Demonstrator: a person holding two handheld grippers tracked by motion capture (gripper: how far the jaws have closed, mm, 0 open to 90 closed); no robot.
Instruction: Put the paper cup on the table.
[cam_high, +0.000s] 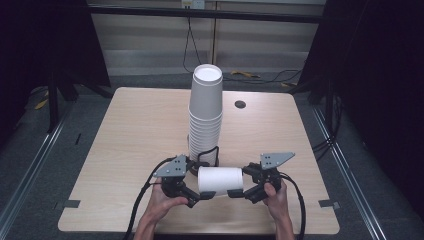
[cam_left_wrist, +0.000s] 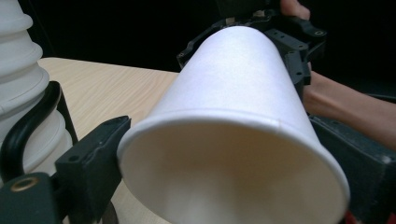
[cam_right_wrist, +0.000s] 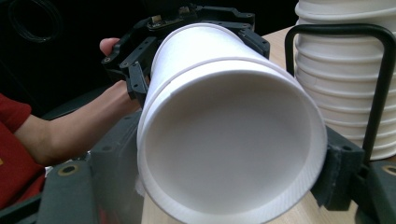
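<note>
A white paper cup (cam_high: 220, 180) lies on its side in the air near the table's front edge, held at both ends. My left gripper (cam_high: 199, 186) is shut on its wide mouth end (cam_left_wrist: 224, 154), with a jaw against each side of the rim. My right gripper (cam_high: 242, 185) is shut on the narrow base end (cam_right_wrist: 229, 140), where a raised ridge rings the wall. I cannot tell whether this is one cup or two nested ones. Just behind it stands a tall stack of white cups (cam_high: 206, 115), topped by an upside-down cup.
The stack stands in a black wire holder (cam_high: 212, 154) at mid-table, close behind both grippers; the holder (cam_right_wrist: 380, 70) and stack (cam_left_wrist: 18, 70) are near each jaw. The wooden table (cam_high: 135, 130) has a dark round hole (cam_high: 240, 104) at the back. Cables lie on the floor beyond.
</note>
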